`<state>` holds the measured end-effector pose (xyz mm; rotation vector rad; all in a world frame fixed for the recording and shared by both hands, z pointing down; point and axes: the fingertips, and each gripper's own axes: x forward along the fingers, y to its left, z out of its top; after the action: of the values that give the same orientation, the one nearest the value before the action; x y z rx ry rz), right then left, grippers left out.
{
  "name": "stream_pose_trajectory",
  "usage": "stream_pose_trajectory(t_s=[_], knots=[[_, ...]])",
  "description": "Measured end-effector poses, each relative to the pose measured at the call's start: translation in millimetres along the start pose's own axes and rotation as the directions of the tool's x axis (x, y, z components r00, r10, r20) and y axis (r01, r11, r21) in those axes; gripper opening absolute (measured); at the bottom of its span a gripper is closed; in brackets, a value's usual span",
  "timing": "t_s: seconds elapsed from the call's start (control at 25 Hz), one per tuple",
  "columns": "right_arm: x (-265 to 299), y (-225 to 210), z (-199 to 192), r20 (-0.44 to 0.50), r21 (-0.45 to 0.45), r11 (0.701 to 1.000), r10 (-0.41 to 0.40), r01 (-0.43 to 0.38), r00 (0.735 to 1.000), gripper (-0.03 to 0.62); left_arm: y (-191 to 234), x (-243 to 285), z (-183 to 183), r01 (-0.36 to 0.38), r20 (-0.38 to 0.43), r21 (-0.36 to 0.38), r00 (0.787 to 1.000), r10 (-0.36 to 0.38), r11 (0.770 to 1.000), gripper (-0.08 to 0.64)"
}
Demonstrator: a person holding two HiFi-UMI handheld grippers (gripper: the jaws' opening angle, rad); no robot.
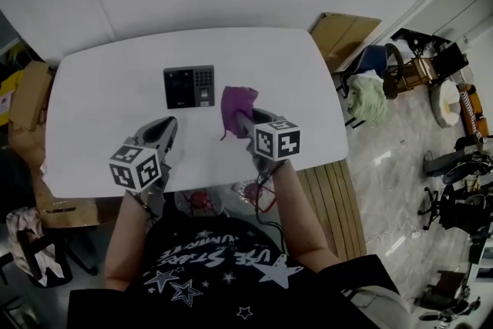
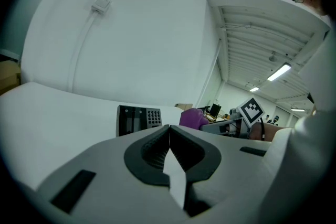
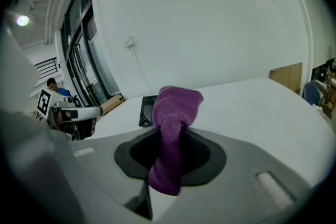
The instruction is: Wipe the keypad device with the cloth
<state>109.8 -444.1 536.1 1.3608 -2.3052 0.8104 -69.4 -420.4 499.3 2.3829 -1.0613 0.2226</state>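
Note:
A black keypad device (image 1: 189, 87) lies flat on the white table (image 1: 100, 112), its keys on the right half. My right gripper (image 1: 243, 118) is shut on a purple cloth (image 1: 237, 107), which bunches up above the jaws just right of the device. The cloth (image 3: 173, 118) fills the jaw gap in the right gripper view, with the keypad device (image 3: 147, 111) behind it. My left gripper (image 1: 167, 128) hovers near the table's front, below the device, jaws closed together and empty. The keypad device (image 2: 137, 118) and the cloth (image 2: 194, 118) show beyond the left gripper (image 2: 169, 131).
The table's front edge (image 1: 231, 182) runs just under both grippers. A cardboard box (image 1: 31, 92) stands at the table's left end and another (image 1: 343, 35) beyond its right corner. Chairs and clutter (image 1: 400, 73) fill the floor to the right.

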Motion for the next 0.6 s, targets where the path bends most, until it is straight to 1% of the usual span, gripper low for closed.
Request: stream_pose_trajectory(t_s=[0.44, 0.6], knots=[[-59.4, 23.5, -27.3, 0.002, -0.055, 0.993, 0.105, -0.105, 0.994, 0.098, -65.0, -32.4, -35.1, -0.054, 0.03, -0.016, 0.998, 0.055, 0.998, 0.008], [-71.8, 33.6, -34.2, 0.002, -0.073, 0.988, 0.139, -0.138, 0.99, 0.098, -80.8, -47.7, -45.0, -0.072, 0.042, -0.017, 0.996, 0.073, 0.997, 0.008]])
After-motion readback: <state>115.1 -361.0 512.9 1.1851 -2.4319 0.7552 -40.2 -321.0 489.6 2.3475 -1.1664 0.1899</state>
